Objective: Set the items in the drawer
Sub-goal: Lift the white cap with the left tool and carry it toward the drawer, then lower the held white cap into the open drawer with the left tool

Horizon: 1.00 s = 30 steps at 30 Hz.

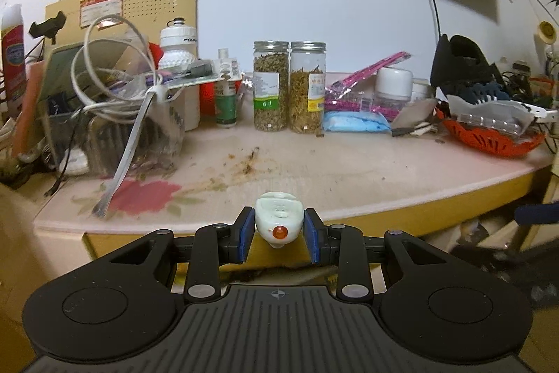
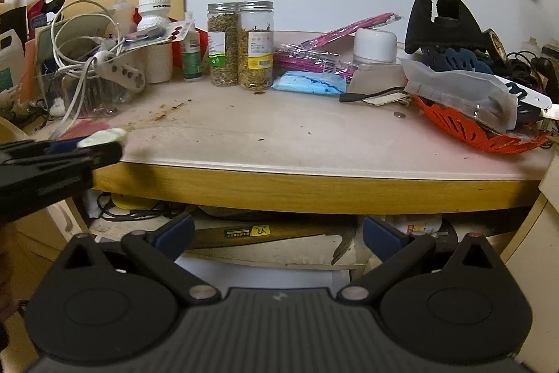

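Note:
My left gripper (image 1: 278,231) is shut on a small pale-green and white device with an orange button (image 1: 278,218), held just in front of the desk's front edge. The same device (image 2: 103,137) shows in the right wrist view at the far left, in the left gripper (image 2: 87,149). My right gripper (image 2: 277,233) is open and empty, below the desk's front edge, facing the open space under the desktop (image 2: 279,191). No drawer is clearly visible in either view.
On the desk stand two glass jars of dried herbs (image 1: 289,86), a green bottle (image 1: 225,103), a clear bin with white cables (image 1: 115,114), pink packets (image 1: 363,83), a blue pack (image 1: 354,122), a white jar (image 1: 393,83) and an orange basket (image 1: 492,135). Clutter lies under the desk (image 2: 244,231).

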### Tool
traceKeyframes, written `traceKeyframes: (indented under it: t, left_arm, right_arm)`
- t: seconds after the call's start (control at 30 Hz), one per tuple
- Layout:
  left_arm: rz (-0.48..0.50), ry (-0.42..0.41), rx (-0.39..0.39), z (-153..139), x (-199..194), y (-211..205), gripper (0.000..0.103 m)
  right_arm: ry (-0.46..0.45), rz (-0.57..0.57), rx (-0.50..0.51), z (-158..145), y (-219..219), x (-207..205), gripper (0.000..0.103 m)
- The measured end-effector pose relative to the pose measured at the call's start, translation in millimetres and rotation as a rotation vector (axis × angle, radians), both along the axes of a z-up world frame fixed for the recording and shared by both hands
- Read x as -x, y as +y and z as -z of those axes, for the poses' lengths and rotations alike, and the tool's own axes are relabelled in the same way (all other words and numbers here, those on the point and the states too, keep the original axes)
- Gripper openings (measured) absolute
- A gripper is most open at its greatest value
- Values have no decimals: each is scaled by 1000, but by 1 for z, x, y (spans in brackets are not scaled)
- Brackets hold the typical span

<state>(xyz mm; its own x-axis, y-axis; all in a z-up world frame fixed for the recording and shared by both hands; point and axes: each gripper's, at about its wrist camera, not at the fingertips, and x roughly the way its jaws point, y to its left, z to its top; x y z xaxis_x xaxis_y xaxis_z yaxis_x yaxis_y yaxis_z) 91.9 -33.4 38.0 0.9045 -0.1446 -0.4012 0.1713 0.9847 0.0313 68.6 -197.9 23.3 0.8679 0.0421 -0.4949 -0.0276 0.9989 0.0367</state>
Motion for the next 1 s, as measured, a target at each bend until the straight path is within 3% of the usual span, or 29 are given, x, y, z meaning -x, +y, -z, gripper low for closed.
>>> traceKeyframes:
  t: [0.3,0.67,1.0]
  left_arm:
    - [-77,34,-7,0,30,8,29]
    - [-104,71,-15,8,28,12,29]
    - [-131,234,-23,31,13,14,29]
  right_arm:
    - [10,13,-5,2,-2,0,103]
    - [18,10,2,5,-1,0,103]
    - [99,-9,45,21,6,-11,103]
